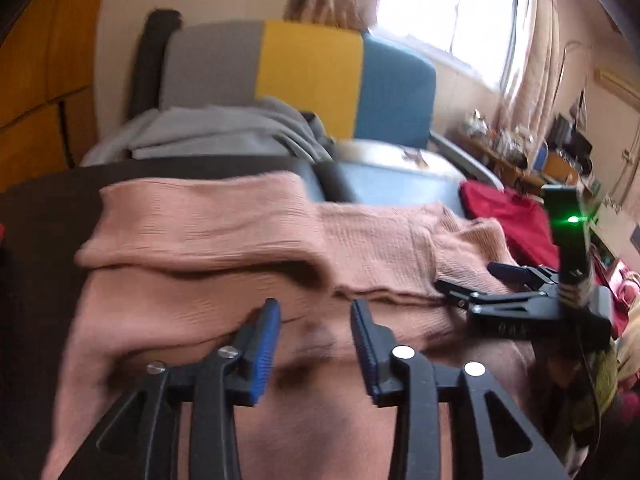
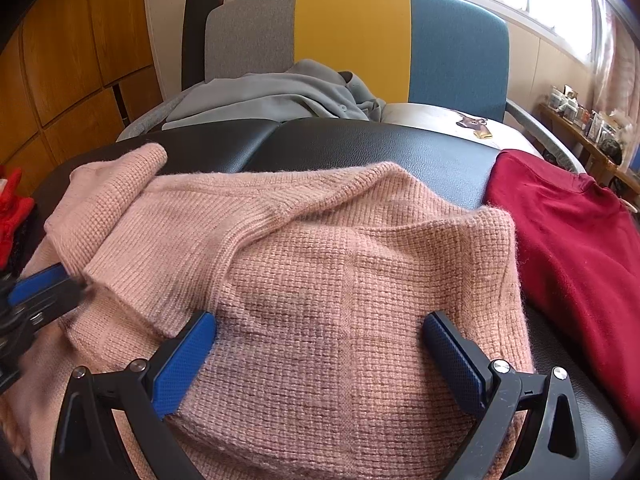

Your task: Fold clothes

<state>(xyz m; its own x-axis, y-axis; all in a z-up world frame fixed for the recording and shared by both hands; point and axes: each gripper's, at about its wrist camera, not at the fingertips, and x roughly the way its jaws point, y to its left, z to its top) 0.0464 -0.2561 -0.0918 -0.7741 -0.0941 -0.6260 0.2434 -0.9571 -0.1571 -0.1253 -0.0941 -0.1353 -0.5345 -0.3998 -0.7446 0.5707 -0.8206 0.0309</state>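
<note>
the pink sweater (image 2: 320, 264) lies spread on the black tabletop (image 2: 360, 148), with 1 sleeve (image 2: 160, 240) folded across its body from 9 o'clock. the fold looks partly done; the other side and the final halving seem left. a red garment (image 2: 576, 232) waits at 3 o'clock, a grey one (image 2: 272, 96) at 12. the left tool (image 1: 316, 352) hovers over the knit, jaws part open with nothing between them. the right tool (image 2: 320, 360) stands wide open, its pads resting against the sweater without pinching it.
</note>
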